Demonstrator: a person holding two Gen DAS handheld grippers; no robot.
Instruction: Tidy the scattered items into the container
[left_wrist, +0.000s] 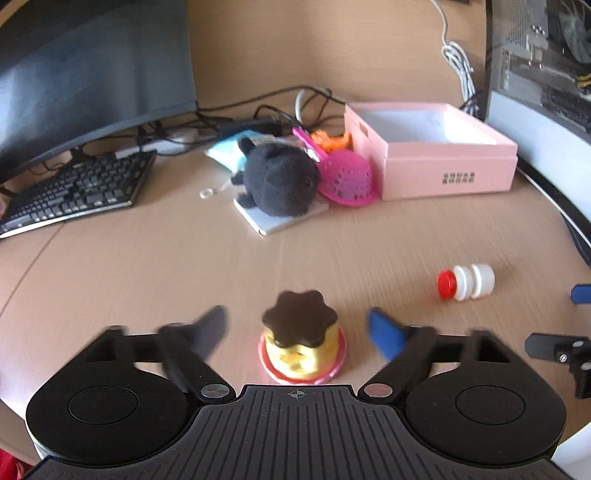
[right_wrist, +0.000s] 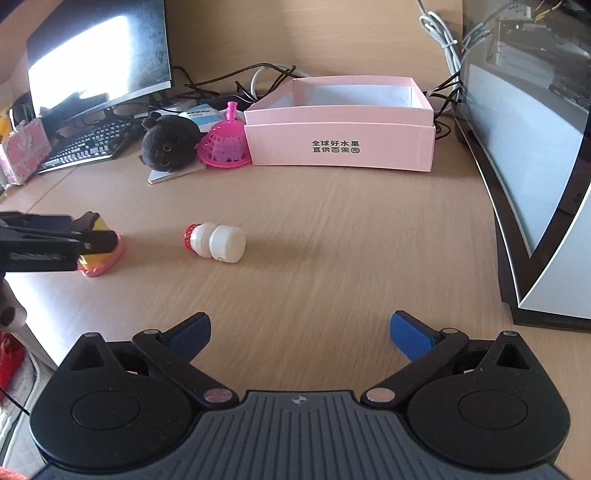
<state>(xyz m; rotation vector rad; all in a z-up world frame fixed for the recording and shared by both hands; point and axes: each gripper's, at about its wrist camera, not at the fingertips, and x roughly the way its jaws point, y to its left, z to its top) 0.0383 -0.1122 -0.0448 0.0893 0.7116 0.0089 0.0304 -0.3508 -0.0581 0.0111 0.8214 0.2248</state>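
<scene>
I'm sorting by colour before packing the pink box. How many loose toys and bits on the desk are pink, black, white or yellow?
Pink: 1, the mesh basket
Black: 1, the plush toy
White: 1, the small bottle with red cap
Yellow: 1, the pudding toy
Total: 4

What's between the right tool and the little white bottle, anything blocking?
Nothing visible. Bare desk runs from the open right tool to the white bottle, which lies on its side. The pudding toy sits off to the bottle's left.
</scene>
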